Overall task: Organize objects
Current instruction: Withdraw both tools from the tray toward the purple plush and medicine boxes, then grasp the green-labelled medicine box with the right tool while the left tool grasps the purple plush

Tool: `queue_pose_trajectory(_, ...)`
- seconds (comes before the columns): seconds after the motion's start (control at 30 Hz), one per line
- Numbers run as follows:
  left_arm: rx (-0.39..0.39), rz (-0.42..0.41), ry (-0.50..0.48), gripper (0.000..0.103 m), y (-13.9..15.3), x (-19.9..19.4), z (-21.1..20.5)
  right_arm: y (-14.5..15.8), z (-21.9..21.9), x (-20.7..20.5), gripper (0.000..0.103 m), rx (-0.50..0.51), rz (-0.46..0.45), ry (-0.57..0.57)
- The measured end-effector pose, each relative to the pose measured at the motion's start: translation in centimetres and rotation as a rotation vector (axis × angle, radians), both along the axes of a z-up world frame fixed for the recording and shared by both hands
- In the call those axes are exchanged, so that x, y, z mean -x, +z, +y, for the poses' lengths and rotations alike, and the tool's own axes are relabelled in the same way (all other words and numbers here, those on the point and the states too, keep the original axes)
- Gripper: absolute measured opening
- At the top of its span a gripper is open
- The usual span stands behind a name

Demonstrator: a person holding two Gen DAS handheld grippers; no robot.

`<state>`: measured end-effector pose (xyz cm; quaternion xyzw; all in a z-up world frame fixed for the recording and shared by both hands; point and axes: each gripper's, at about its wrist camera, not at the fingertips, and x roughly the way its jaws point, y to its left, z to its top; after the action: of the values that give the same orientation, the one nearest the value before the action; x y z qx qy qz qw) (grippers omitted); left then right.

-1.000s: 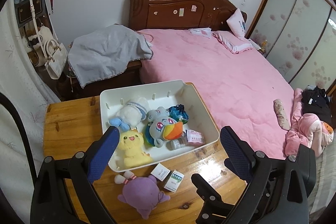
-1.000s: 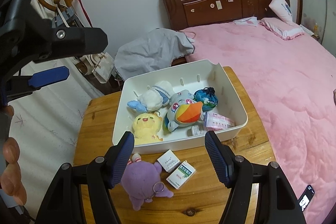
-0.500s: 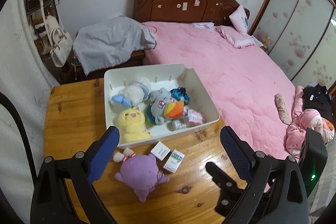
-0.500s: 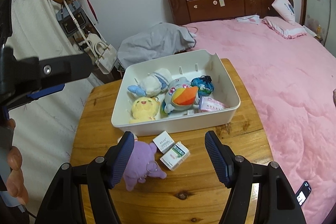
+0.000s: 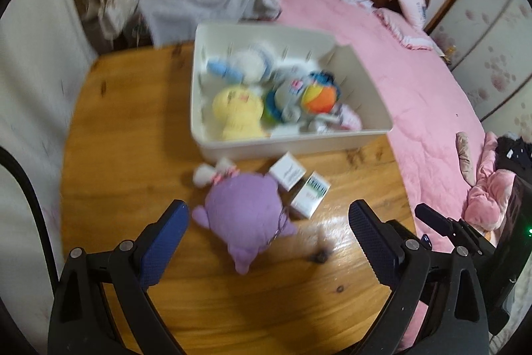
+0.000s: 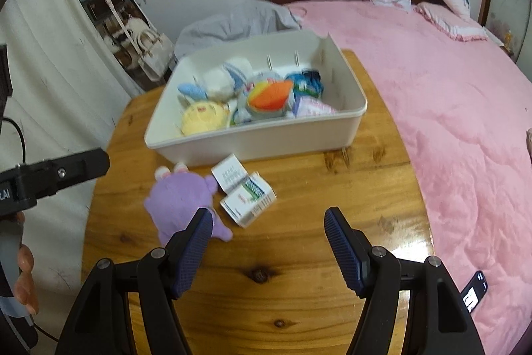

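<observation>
On the wooden table (image 5: 133, 128) before the white bin (image 5: 292, 143), the purple plush (image 5: 246, 215) lies dead ahead of the open, empty left gripper (image 5: 266, 232), long axis toward it; the open right gripper (image 6: 268, 233) sits offset toward the boxes (image 6: 247, 198).

both tools (image 5: 266, 223) (image 6: 268, 227) lower, nearer purple plush (image 5: 244, 215)

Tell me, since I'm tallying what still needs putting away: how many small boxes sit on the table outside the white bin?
2: the white box beside the purple plush, and the green-striped box touching it in front.
</observation>
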<state>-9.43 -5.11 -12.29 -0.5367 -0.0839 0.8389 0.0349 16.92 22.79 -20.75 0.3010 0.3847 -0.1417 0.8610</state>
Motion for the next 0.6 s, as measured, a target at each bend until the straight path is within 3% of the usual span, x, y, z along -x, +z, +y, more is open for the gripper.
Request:
queue_pose_trajectory(0.17,-0.048,-0.067,0.027,0.098,-3.1,0.2,-1.1,-1.7,0.6,-0.9,0.071,-0.036,0.03,0.024)
queue_pose_trajectory(0.4,-0.207,-0.216,0.086,0.098,-8.1,1.5,-3.1,-3.9,1.6,-3.8,0.071,-0.043,0.06,0.093)
queue_pose_trajectory(0.6,-0.266,-0.268,0.105,0.101,-9.9,2.4,-3.8,-6.1,1.3,-6.0,0.072,-0.024,0.084,0.128)
